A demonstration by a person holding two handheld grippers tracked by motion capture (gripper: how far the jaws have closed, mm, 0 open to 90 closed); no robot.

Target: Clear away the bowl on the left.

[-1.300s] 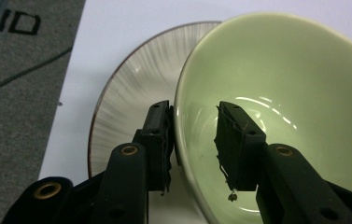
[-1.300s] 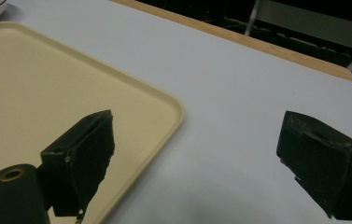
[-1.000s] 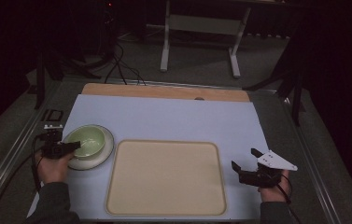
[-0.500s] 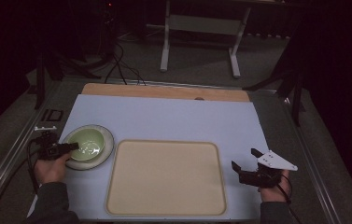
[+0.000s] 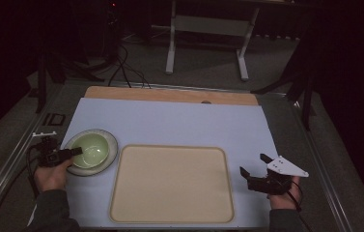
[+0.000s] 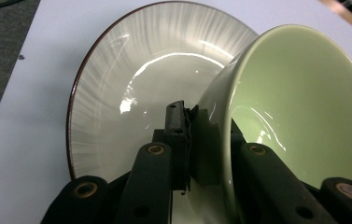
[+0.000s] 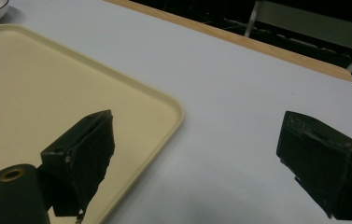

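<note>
A pale green bowl (image 5: 92, 147) sits in a white plate with a dark rim (image 5: 111, 155) at the left of the light blue mat. My left gripper (image 5: 76, 151) reaches in from the left and is shut on the bowl's near wall. In the left gripper view the jaws (image 6: 190, 116) pinch that wall, one pad inside the bowl (image 6: 295, 93) and one outside, over the plate (image 6: 117, 84). My right gripper (image 5: 252, 163) hovers open at the right of the cream tray (image 5: 170, 183). Between its jaws (image 7: 197, 140) lies bare mat, with the tray's corner (image 7: 164, 112) beside the left jaw.
The tray lies empty in the near middle of the mat (image 5: 179, 121). A wooden strip (image 5: 170, 94) runs along the mat's far edge. Metal rails border the table on both sides, and a stand's legs (image 5: 206, 48) rise from the floor beyond it.
My left hand has shifted slightly at the bowl's left rim, and its jaws now sit closer together on the bowl. The right hand has not moved.
</note>
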